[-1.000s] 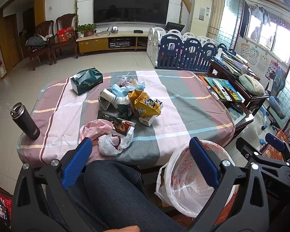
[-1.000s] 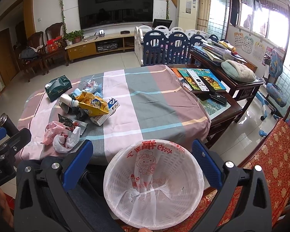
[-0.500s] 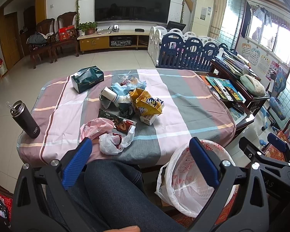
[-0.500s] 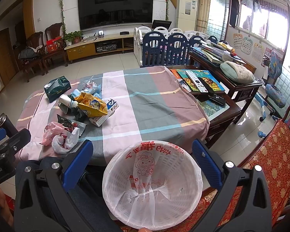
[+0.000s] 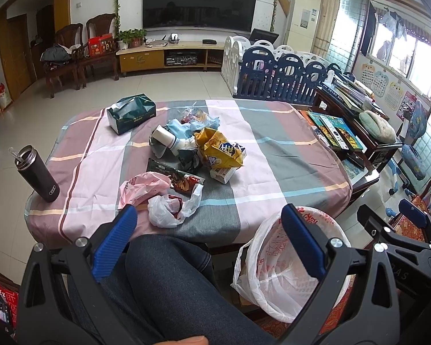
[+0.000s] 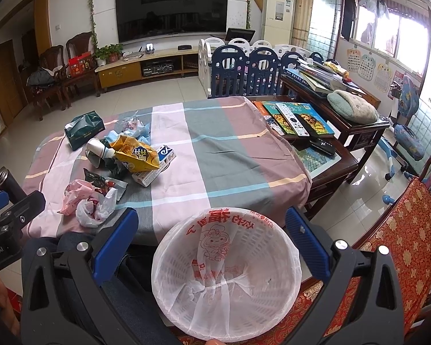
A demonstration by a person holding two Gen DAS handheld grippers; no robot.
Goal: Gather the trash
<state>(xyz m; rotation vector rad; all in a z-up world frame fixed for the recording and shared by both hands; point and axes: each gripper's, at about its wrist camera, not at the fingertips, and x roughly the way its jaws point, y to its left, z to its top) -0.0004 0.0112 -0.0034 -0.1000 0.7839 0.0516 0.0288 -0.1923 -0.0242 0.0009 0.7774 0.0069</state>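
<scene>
A pile of trash lies on the striped tablecloth (image 5: 273,155): a yellow snack bag (image 5: 219,151), a white plastic bag (image 5: 169,208), a pink plastic bag (image 5: 140,187), a dark snack wrapper (image 5: 178,179), a paper cup (image 5: 163,136) and a small carton (image 5: 224,174). The yellow snack bag also shows in the right wrist view (image 6: 135,153). A bin lined with a white bag (image 6: 227,276) stands by the table's near edge. My left gripper (image 5: 208,244) is open and empty above my knee. My right gripper (image 6: 212,244) is open and empty over the bin.
A dark tumbler (image 5: 37,174) stands at the table's left edge and a green tissue pack (image 5: 130,113) at the back. A side table with books and remotes (image 6: 298,122) is on the right. A red patterned seat (image 6: 399,247) is beside the bin.
Both grippers have drifted slightly; the views shift a little toward the table. Both stay open and empty.
</scene>
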